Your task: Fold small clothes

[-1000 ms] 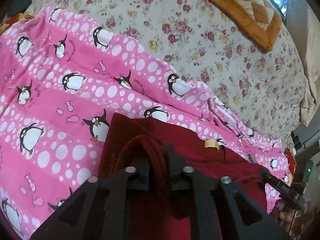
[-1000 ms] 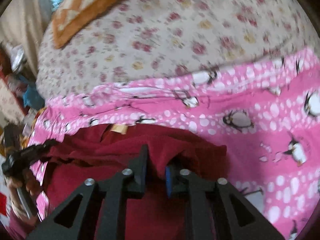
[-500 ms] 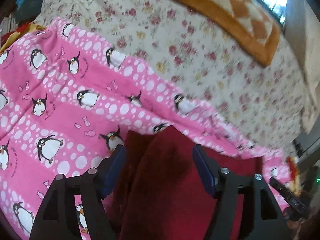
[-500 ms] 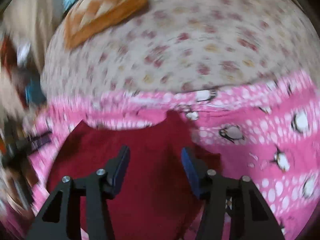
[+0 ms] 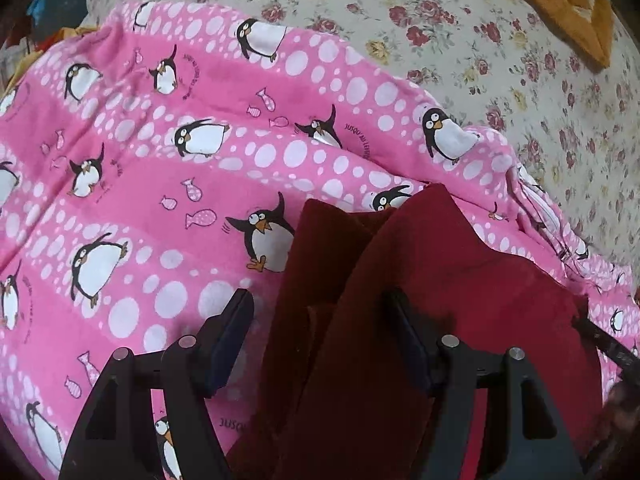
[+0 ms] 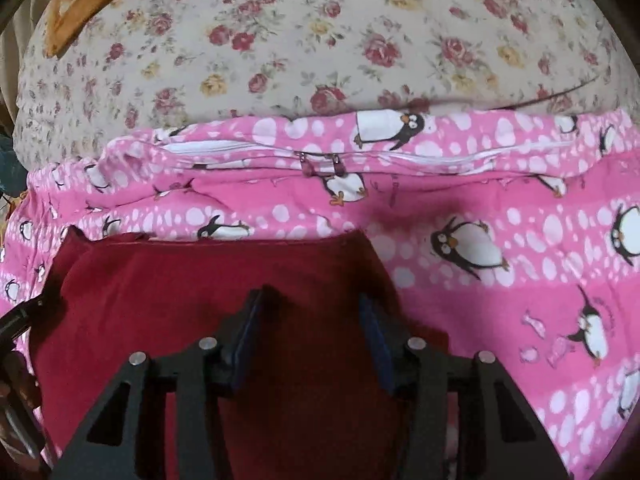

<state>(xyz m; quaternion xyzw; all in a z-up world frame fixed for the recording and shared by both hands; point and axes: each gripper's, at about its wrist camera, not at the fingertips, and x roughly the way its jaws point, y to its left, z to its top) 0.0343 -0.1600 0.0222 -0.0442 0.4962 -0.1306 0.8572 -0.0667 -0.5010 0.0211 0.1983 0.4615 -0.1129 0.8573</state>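
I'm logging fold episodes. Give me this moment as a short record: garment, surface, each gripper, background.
garment: dark red garment, lying folded, layers overlapping at its left side
surface: pink penguin blanket
left gripper: open, over the garment
right gripper: open, over the garment
background: floral bedspread, orange checked cushion

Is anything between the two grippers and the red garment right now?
Nothing visible. The left gripper and right gripper are both open directly over the red garment, which lies on the pink blanket with nothing on top.
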